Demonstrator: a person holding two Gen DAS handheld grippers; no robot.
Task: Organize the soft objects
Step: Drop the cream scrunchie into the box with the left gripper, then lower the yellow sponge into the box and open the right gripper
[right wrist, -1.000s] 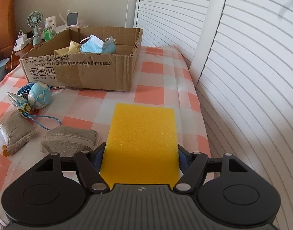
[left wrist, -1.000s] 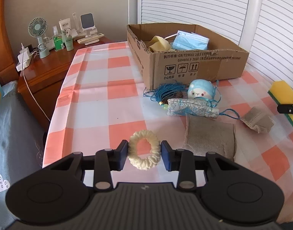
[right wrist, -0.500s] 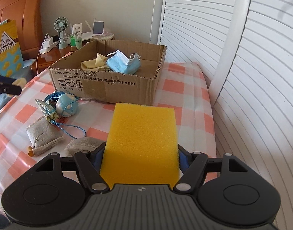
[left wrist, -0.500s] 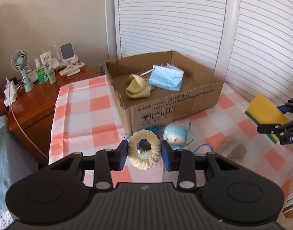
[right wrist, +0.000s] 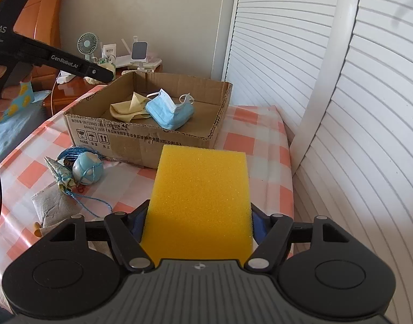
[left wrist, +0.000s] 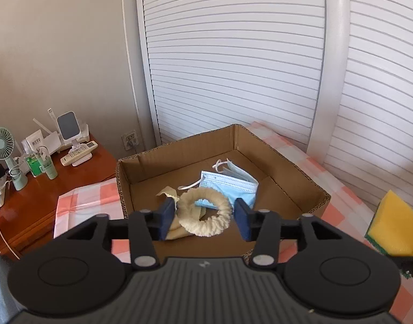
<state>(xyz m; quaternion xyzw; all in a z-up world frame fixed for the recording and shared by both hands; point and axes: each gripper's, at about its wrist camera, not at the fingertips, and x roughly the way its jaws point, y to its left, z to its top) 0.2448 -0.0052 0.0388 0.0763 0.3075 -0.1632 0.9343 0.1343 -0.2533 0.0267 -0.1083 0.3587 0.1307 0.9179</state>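
My left gripper point(left wrist: 204, 212) hangs over the open cardboard box point(left wrist: 260, 145), and its jaws are opening. The cream scrunchie point(left wrist: 206, 228) sits loose between the pads, with a small gap on each side. A blue face mask point(left wrist: 230, 186) and a yellow cloth point(left wrist: 167, 192) lie in the box below. My right gripper point(right wrist: 198, 226) is shut on a yellow sponge point(right wrist: 201, 197), held above the checked tablecloth in front of the box point(right wrist: 125, 137). The sponge point(left wrist: 392, 226) also shows at the right edge of the left wrist view.
A blue plush toy point(right wrist: 87, 170) with blue cord and a linen pouch point(right wrist: 55, 208) lie on the cloth left of the sponge. A wooden nightstand point(left wrist: 71, 186) with a small fan point(left wrist: 2, 145) stands beyond the box. White louvred doors point(right wrist: 355, 108) close off the right.
The left gripper rose and swung from the tabletop to above the box carrying the scrunchie, then its jaws widened off it. The right gripper lifted a little with the sponge.
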